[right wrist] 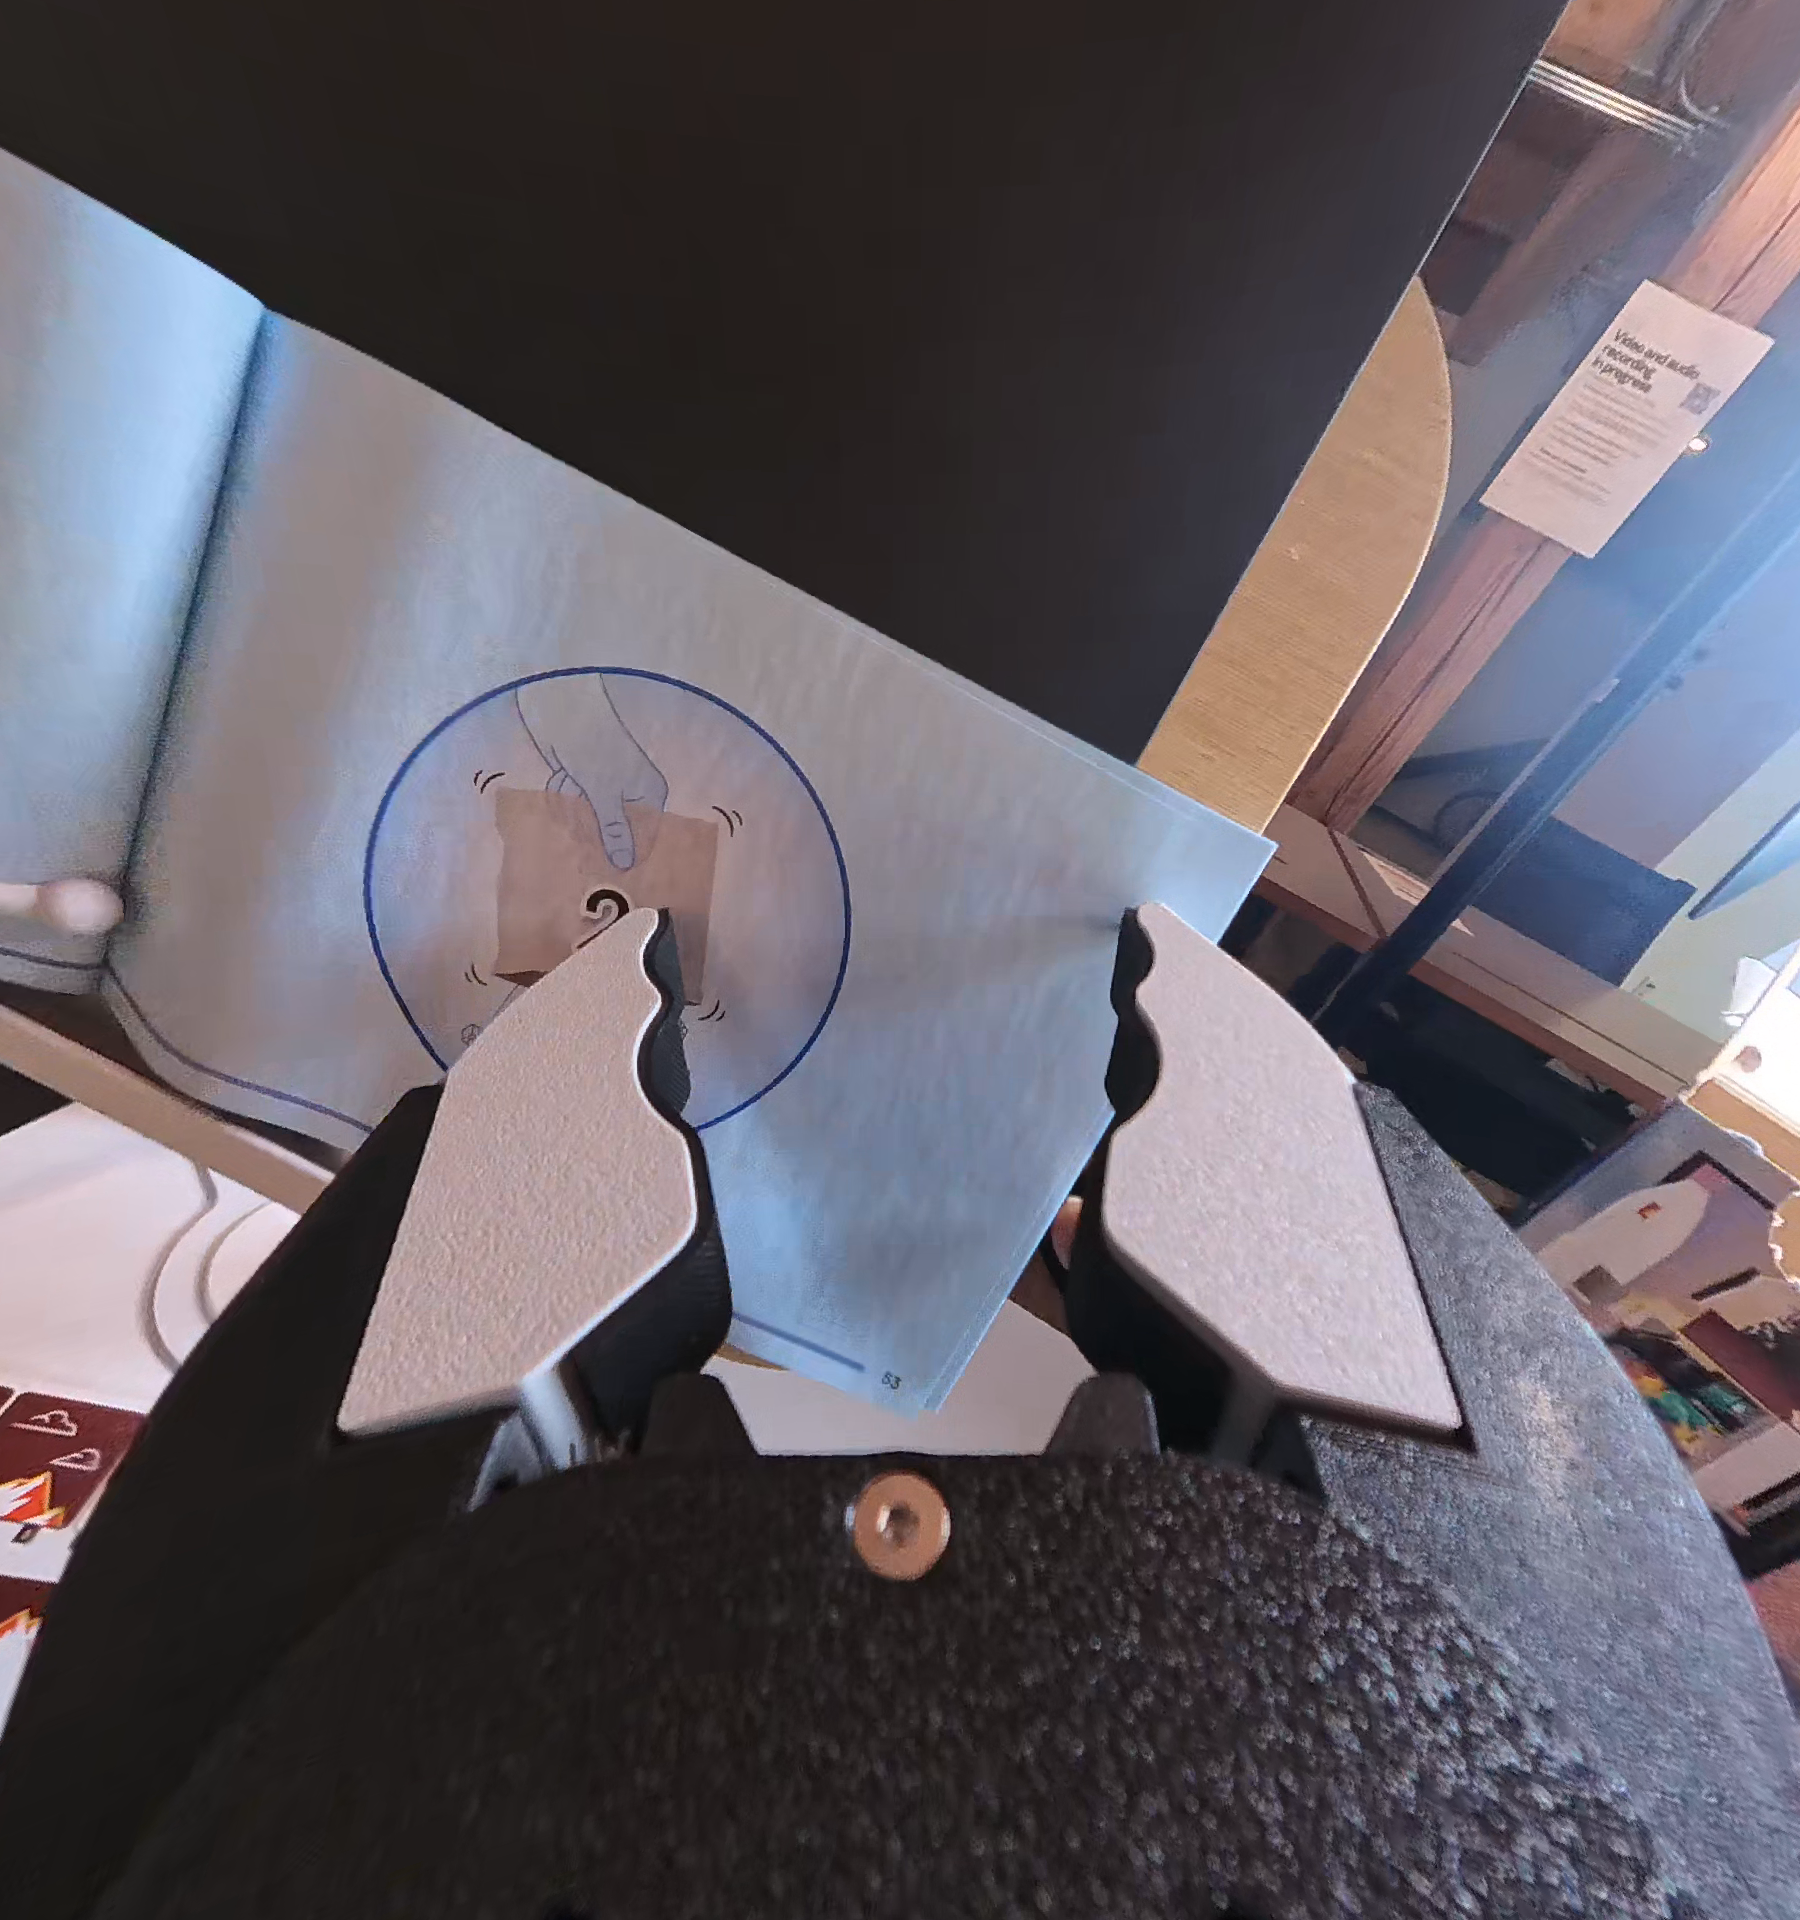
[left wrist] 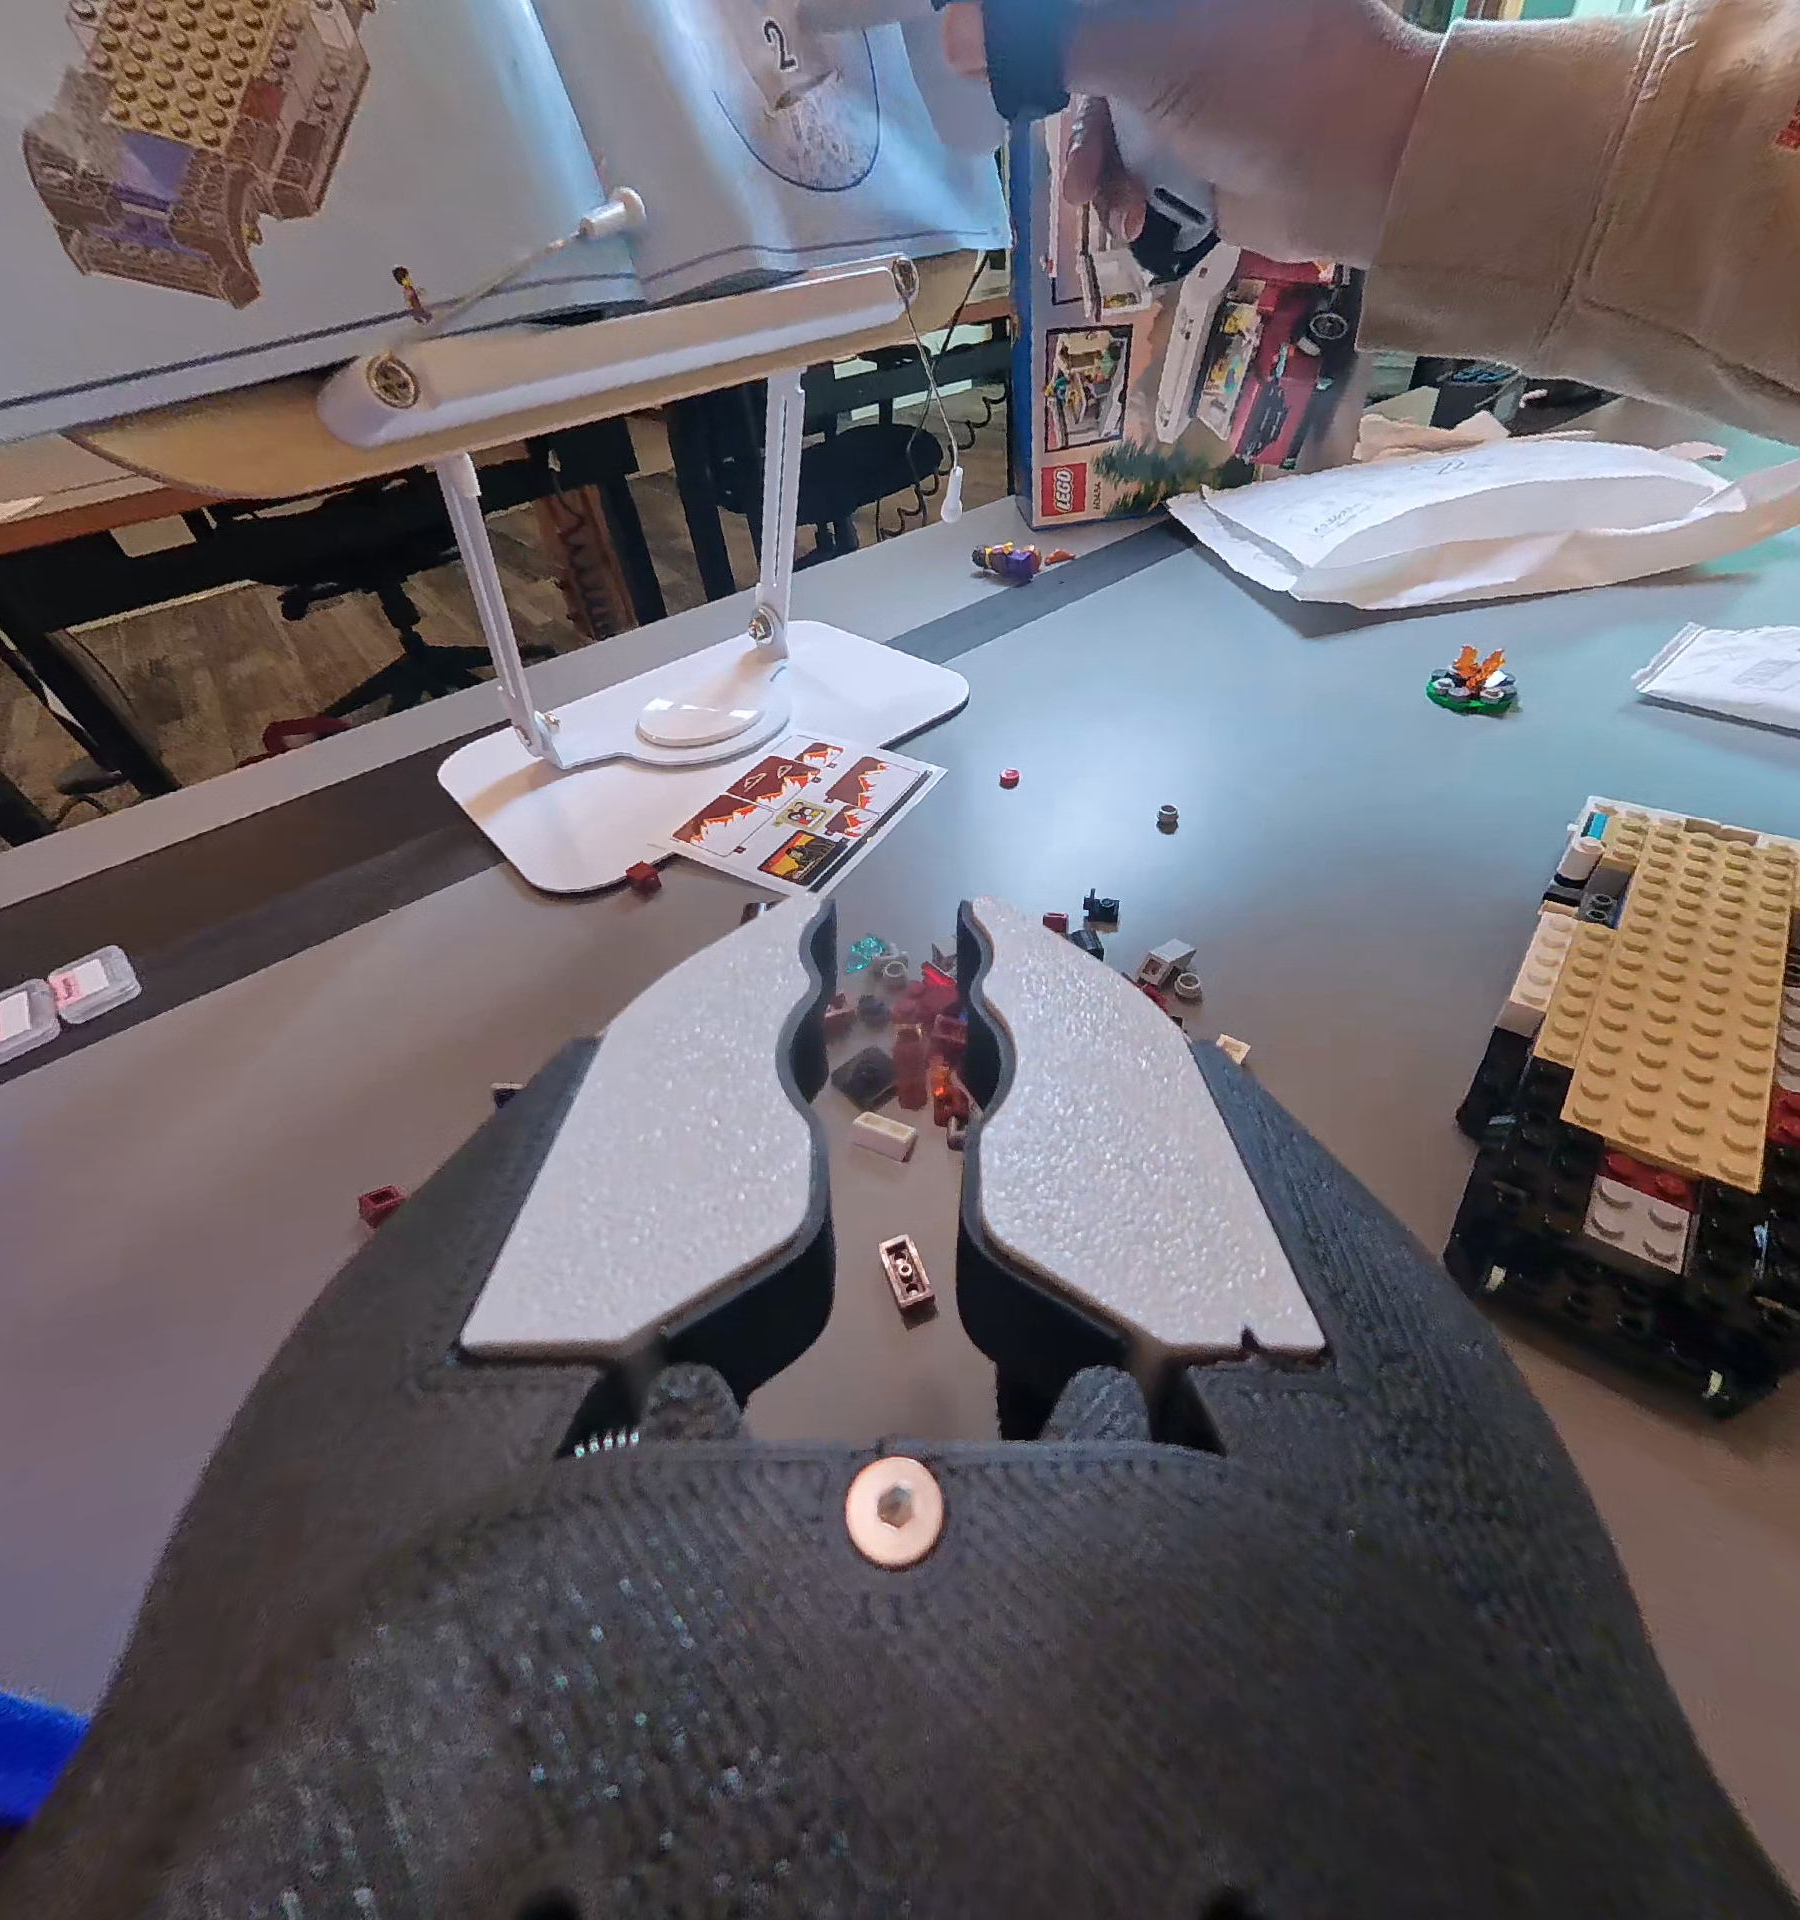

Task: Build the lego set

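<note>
Printed notice [right wrist: 1623, 416] on post [right wrist: 1436, 665], brand logo on toy box [left wrist: 1083, 436], page no. on booklet [right wrist: 927, 1039]

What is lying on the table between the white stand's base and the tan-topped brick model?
In the left wrist view, between the stand's base and the model: a sticker sheet and scattered small bricks.

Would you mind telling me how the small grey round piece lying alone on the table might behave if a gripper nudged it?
The grey round piece looks tiny and probably light, so a nudge would likely skid it across the smooth table. Being round, it may roll if tipped on its side. Its small size probably makes pinching it fiddly.
</note>
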`<action>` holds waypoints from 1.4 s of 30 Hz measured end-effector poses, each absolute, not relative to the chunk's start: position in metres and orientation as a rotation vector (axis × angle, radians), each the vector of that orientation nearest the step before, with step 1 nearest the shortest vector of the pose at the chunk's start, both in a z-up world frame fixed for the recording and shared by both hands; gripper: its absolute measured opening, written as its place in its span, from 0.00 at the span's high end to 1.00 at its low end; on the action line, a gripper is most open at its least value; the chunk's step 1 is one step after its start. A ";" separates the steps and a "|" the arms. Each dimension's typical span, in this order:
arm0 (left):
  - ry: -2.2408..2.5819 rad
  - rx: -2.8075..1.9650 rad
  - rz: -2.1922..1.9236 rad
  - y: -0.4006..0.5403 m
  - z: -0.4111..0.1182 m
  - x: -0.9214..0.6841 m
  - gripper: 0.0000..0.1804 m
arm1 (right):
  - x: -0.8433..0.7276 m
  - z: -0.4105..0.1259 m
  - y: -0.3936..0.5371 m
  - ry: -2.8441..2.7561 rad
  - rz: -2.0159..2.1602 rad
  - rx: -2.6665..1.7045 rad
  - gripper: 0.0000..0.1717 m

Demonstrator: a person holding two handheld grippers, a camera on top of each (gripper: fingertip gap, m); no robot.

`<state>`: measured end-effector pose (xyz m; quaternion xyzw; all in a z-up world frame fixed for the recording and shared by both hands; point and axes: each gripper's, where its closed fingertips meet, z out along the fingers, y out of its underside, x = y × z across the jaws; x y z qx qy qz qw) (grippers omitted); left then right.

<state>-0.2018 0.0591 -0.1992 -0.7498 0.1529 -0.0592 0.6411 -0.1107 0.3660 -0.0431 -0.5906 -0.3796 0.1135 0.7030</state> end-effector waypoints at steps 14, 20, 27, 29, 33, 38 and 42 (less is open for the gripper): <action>0.362 -1.736 -0.120 0.069 -0.195 -0.203 0.87 | -0.106 -0.037 0.341 -0.898 0.378 -1.236 0.69; 0.399 -1.687 -0.071 0.112 -0.135 -0.201 0.84 | -0.087 -0.046 0.363 -0.827 0.320 -1.302 0.58; 0.480 -1.707 0.089 0.202 -0.084 -0.204 0.82 | -0.086 -0.057 0.366 -0.806 0.317 -1.315 0.59; 0.526 -1.740 0.157 0.225 -0.089 -0.208 0.82 | -0.082 -0.053 0.361 -0.786 0.318 -1.281 0.59; 0.619 -1.833 0.248 0.251 -0.107 -0.215 0.82 | -0.082 -0.047 0.357 -0.807 0.304 -1.219 0.61; 0.664 -1.861 0.346 0.266 -0.111 -0.224 0.87 | -0.096 -0.057 0.366 -0.862 0.282 -1.267 0.59; 0.704 -1.855 0.426 0.270 -0.114 -0.232 0.94 | -0.099 -0.058 0.367 -0.853 0.261 -1.280 0.59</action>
